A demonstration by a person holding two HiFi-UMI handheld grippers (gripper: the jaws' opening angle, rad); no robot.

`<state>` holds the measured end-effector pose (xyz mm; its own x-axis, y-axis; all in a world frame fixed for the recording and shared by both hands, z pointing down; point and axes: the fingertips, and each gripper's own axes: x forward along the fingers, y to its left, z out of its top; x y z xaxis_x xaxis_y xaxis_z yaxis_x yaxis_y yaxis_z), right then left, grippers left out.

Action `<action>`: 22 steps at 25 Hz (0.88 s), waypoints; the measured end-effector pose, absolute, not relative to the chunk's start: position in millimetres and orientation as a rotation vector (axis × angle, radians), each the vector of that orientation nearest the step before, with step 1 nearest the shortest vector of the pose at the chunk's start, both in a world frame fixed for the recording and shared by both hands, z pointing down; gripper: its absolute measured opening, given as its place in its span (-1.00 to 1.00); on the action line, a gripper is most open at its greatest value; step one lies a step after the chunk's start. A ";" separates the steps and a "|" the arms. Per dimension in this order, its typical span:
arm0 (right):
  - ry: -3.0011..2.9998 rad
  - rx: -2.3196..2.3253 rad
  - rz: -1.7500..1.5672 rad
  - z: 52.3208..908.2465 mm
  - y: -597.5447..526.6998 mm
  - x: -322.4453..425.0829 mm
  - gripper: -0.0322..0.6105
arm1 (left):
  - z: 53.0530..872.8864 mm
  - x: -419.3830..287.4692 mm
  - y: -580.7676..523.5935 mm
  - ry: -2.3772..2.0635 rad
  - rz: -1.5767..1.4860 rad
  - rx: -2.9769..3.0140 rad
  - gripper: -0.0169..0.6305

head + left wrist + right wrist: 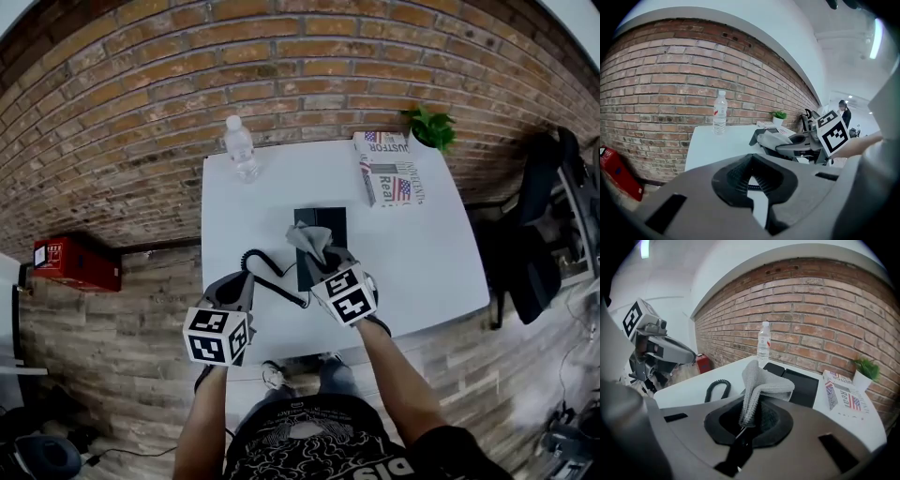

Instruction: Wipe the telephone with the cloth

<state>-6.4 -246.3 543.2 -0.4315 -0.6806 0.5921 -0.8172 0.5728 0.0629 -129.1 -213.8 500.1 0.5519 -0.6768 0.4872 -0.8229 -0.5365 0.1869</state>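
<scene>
The black telephone (323, 225) lies flat in the middle of the white table (422, 253), and its coiled cord (267, 275) loops toward the front edge. My right gripper (328, 264) hovers over the phone's near end, shut on a grey cloth (310, 240) that sticks up from its jaws. The right gripper view shows the cloth (759, 383) folded over above the jaws, with the phone (801, 386) and cord (717, 389) beyond. My left gripper (236, 289) hangs at the table's front left, shut on nothing, beside the cord. Its fingertips (749, 171) meet.
A water bottle (241, 148) stands at the table's back left. A printed box (389, 169) and a small green plant (431, 127) sit at the back right by the brick wall. A red box (75, 262) lies on the floor left; a dark chair (539, 225) is at the right.
</scene>
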 end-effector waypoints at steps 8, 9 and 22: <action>-2.195 1.234 0.354 556.3 -220.0 -12.0 -0.86 | 501.5 -132.7 -202.3 -1.137 0.517 2.446 -0.93; -2.188 1.240 0.362 557.8 -216.2 -12.6 -0.86 | 501.8 -133.6 -200.5 -1.129 0.517 2.450 -0.93; -2.150 1.286 0.413 583.9 -172.8 -22.9 -0.86 | 509.7 -146.8 -176.1 -1.064 0.527 2.483 -0.93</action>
<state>-22.9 -172.8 583.9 -0.3560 -0.6899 0.6303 -0.8745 0.4837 0.0356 -146.8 -176.1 509.7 0.6418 -0.5985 0.4796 -0.7440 -0.6375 0.2002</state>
